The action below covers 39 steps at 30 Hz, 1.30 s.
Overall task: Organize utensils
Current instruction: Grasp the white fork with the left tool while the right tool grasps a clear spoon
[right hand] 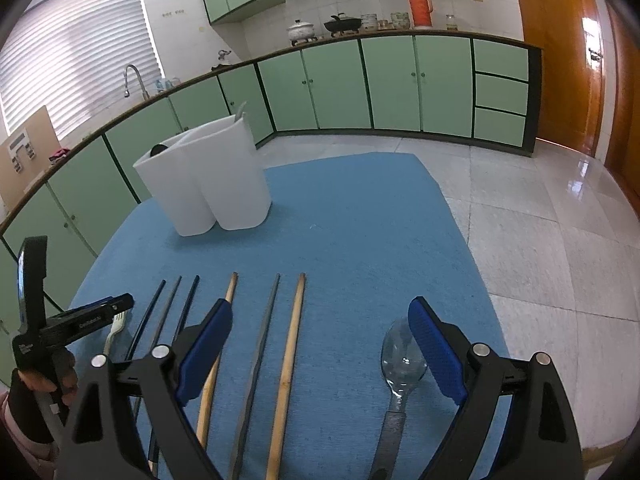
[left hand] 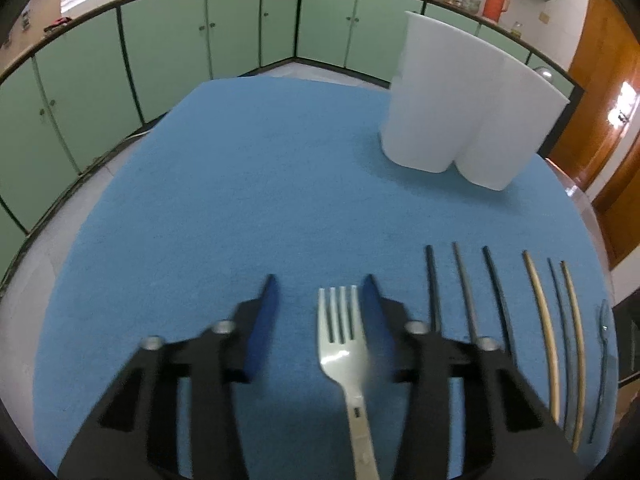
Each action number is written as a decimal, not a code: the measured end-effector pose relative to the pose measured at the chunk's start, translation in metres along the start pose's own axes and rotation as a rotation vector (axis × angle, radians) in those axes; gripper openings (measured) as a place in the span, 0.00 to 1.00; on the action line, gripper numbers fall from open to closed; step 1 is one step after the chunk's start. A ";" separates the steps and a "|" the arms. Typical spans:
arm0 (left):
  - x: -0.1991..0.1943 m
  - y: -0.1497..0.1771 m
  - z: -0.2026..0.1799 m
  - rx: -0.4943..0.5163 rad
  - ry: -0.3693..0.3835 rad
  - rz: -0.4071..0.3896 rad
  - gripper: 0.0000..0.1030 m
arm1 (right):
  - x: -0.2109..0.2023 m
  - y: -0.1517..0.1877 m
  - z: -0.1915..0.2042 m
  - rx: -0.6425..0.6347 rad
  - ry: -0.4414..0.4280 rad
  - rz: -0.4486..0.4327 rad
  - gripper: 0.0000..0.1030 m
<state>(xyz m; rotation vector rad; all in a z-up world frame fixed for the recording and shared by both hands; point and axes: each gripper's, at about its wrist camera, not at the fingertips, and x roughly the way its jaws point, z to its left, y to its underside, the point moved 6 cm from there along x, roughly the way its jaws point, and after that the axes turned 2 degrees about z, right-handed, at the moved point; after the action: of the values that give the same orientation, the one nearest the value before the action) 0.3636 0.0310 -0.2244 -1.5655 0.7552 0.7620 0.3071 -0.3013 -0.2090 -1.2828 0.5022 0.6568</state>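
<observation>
A pale plastic fork lies on the blue mat, tines pointing away, between the fingers of my open left gripper and close to its right finger. To its right lie several chopsticks: dark ones and two wooden ones. A clear spoon with a dark handle lies between the fingers of my open right gripper, beside its right finger; wooden chopsticks and a grey one lie there too. The white multi-compartment utensil holder stands at the back; it also shows in the right wrist view.
The mat covers a table with edges close on the left and right. Green kitchen cabinets run behind. The holder holds something dark and a pale handle. The left gripper and gloved hand show in the right wrist view.
</observation>
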 end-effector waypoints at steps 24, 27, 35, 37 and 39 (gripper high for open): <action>-0.046 0.003 -0.046 0.091 0.078 -0.144 0.17 | 0.003 0.028 -0.052 0.114 0.063 0.136 0.64; -0.046 0.003 -0.041 0.096 0.079 -0.146 0.17 | 0.011 0.024 -0.048 0.108 0.073 0.151 0.63; -0.048 0.003 -0.038 0.089 0.079 -0.160 0.17 | 0.033 0.022 -0.048 0.096 0.111 0.209 0.52; -0.048 0.003 -0.036 0.088 0.081 -0.161 0.17 | 0.036 0.022 -0.046 0.085 0.121 0.213 0.49; -0.048 0.003 -0.036 0.088 0.082 -0.161 0.17 | 0.039 0.021 -0.046 0.070 0.134 0.214 0.43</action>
<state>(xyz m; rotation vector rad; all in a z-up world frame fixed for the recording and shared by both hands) 0.3358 -0.0028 -0.1833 -1.5646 0.7031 0.5426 0.3212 -0.3362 -0.2601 -1.2219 0.7742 0.7271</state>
